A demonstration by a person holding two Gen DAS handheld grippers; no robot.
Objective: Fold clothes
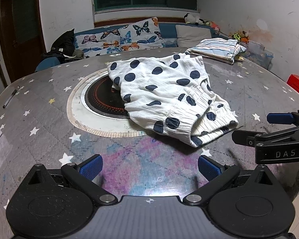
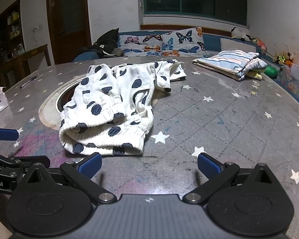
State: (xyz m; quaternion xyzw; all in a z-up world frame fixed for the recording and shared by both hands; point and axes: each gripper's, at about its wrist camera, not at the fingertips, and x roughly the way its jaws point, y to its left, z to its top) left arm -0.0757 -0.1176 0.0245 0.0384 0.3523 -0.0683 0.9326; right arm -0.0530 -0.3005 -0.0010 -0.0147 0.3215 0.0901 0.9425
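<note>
Two wide-spread blue pads frame the bottom of the left wrist view: the left gripper hovers with its jaws open and empty over the star-patterned worktop. Just beyond it lie the polka-dot trousers, crumpled, their far part draped over the round black hob set in the worktop, their elastic cuffs nearest the camera. Beyond the trousers, near the far edge, sits a folded striped garment. To the right of the trousers the right gripper reaches in, close to the cuffs but apparently not touching them. In the right wrist view, the right gripper also stands open, holding nothing, just short of the trousers. Left of the trousers a pad of the left gripper shows; far right of them lies the striped garment.
</note>
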